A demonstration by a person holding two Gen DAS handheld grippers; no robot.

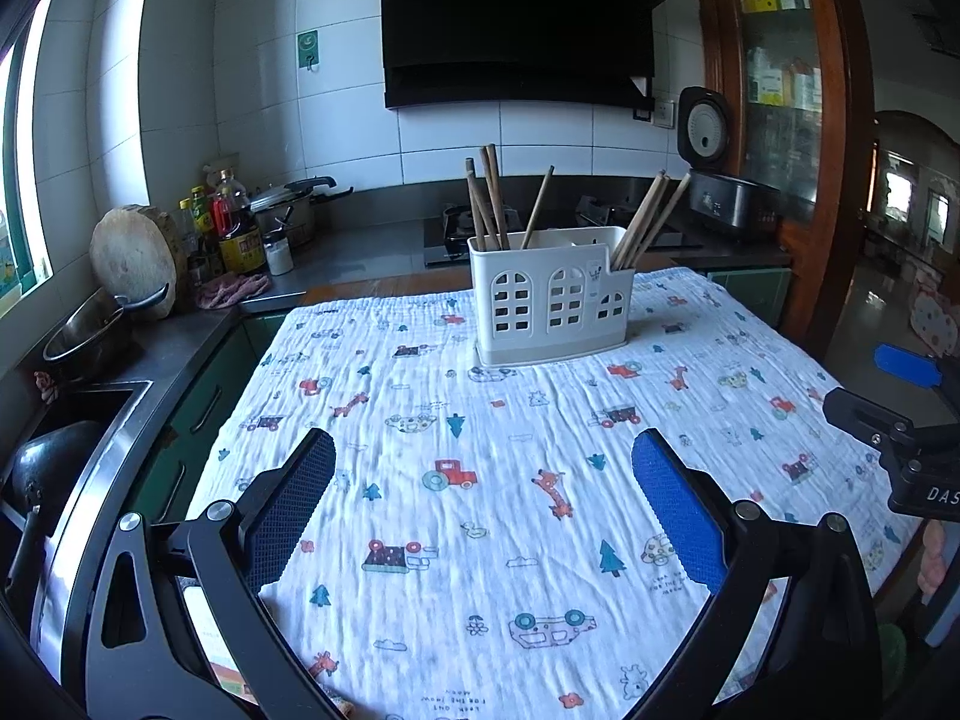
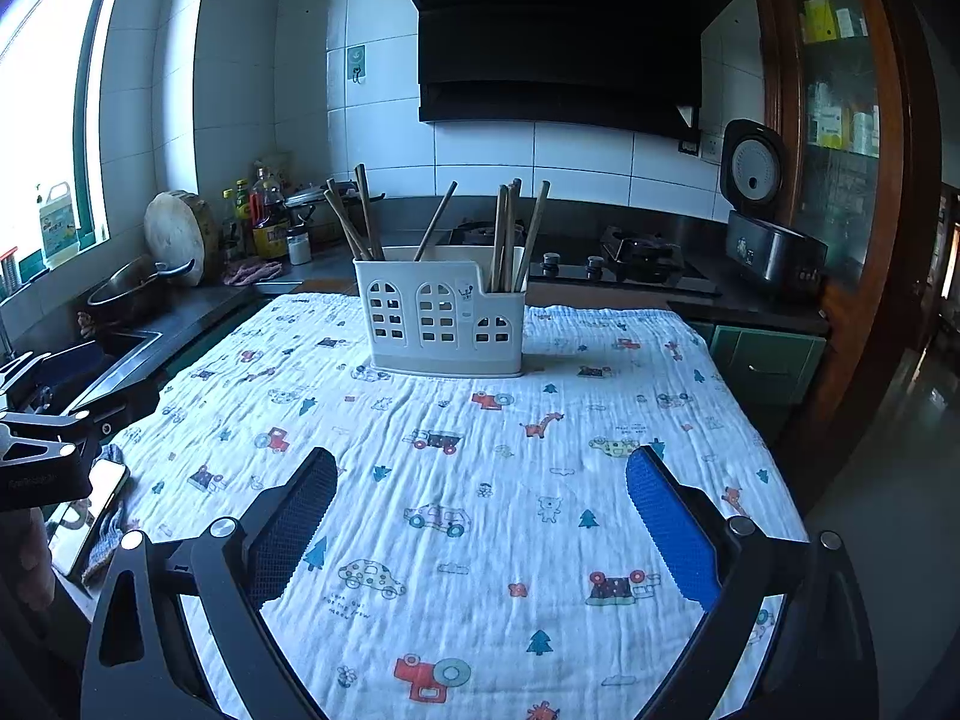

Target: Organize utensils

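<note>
A white utensil holder [image 1: 551, 299] with window-shaped cutouts stands upright at the far middle of the table; it also shows in the right wrist view [image 2: 443, 315]. Several brown wooden chopsticks [image 1: 491, 197] stand in it, grouped at its left, middle and right; they show in the right wrist view too [image 2: 509, 235]. My left gripper [image 1: 483, 471] is open and empty, low over the cloth, well short of the holder. My right gripper [image 2: 482, 489] is open and empty, also over the near half of the table.
A white cloth [image 1: 480, 480] with cartoon prints covers the table. A sink [image 1: 66, 438] and counter lie to the left, with a pot [image 1: 90, 330], a chopping board [image 1: 135, 258] and bottles [image 1: 231, 228]. A stove [image 2: 612, 267] and rice cooker [image 2: 762, 228] stand behind. A phone [image 2: 90, 516] lies at the table's left edge.
</note>
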